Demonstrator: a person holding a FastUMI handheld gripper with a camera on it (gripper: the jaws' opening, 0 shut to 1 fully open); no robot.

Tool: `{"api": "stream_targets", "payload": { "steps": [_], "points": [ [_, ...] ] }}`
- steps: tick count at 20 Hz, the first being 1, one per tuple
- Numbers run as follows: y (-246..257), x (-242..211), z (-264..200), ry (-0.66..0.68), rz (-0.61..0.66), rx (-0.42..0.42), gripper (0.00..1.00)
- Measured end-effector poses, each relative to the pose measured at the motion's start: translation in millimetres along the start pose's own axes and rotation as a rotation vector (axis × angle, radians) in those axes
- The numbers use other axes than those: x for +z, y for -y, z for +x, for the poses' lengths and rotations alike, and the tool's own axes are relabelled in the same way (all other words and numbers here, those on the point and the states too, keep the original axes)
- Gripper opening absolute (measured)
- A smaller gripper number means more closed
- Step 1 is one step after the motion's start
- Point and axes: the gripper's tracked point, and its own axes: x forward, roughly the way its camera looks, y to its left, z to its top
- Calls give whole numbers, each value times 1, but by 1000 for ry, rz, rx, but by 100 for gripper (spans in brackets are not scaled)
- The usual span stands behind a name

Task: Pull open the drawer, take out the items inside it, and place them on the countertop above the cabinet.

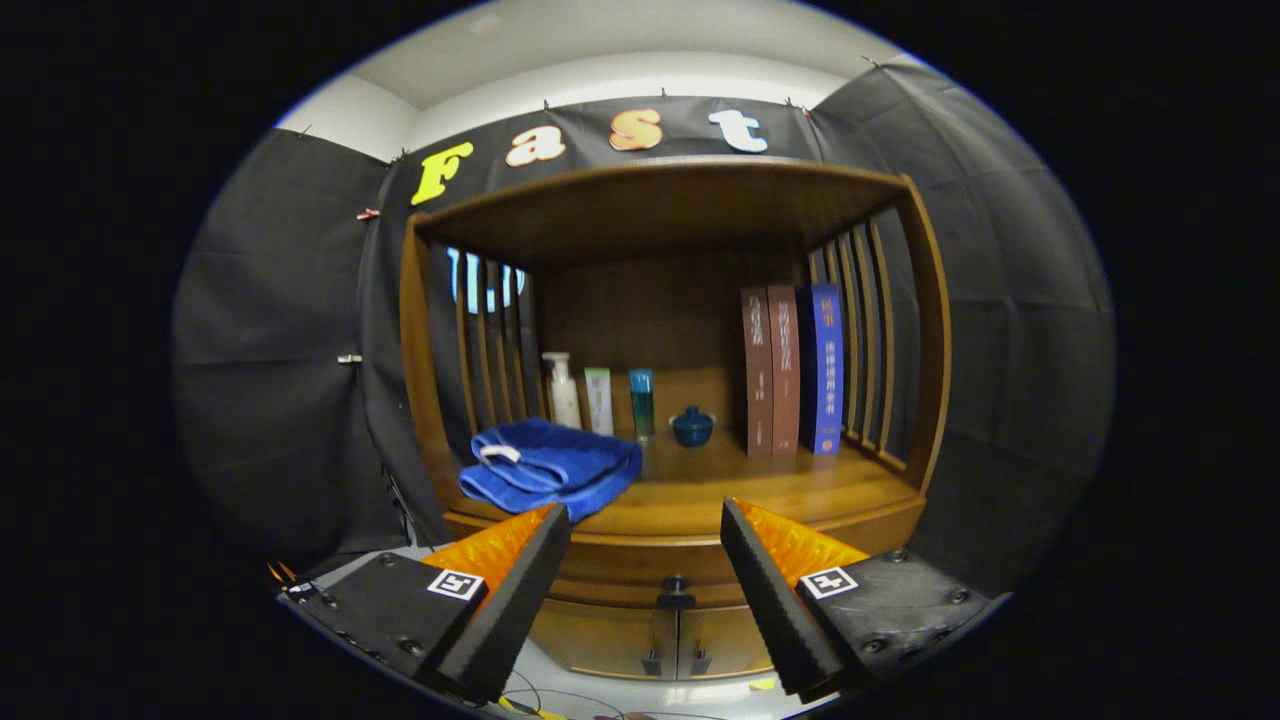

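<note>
A wooden cabinet stands ahead of me, with its countertop (760, 490) under an open shelf frame. Below the countertop's front edge runs the drawer front (640, 572), shut, with a small dark knob (676, 588) at its middle. My gripper (645, 520) is open, its two fingers spread wide with nothing between them; the knob lies beyond and slightly below the gap between them. A folded blue towel (550, 465) lies on the countertop's left part, just past my left finger (520, 585). What the drawer holds is hidden.
On the countertop toward the back stand a white pump bottle (563, 390), a pale tube (599, 400), a teal bottle (642, 402), a small blue lidded pot (692, 426) and three upright books (795, 370). Two lower doors (680, 640) sit under the drawer. Slatted side rails flank the shelf.
</note>
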Motion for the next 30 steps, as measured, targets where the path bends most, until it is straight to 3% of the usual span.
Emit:
{"api": "stream_targets", "payload": {
  "steps": [7,10,11,18,19,20,24,30],
  "points": [
    [23,-122,74,-207,79,-72,99],
    [30,-153,93,-275,62,-94,97],
    [30,-158,96,-287,50,-99,96],
    [34,-167,97,-312,-14,-114,46],
    [33,-167,98,-312,-18,-116,47],
    [33,-167,99,-312,-22,-118,38],
    [31,-169,85,-323,-27,-113,39],
    [25,-175,14,-351,-26,-110,38]
  ]
}}
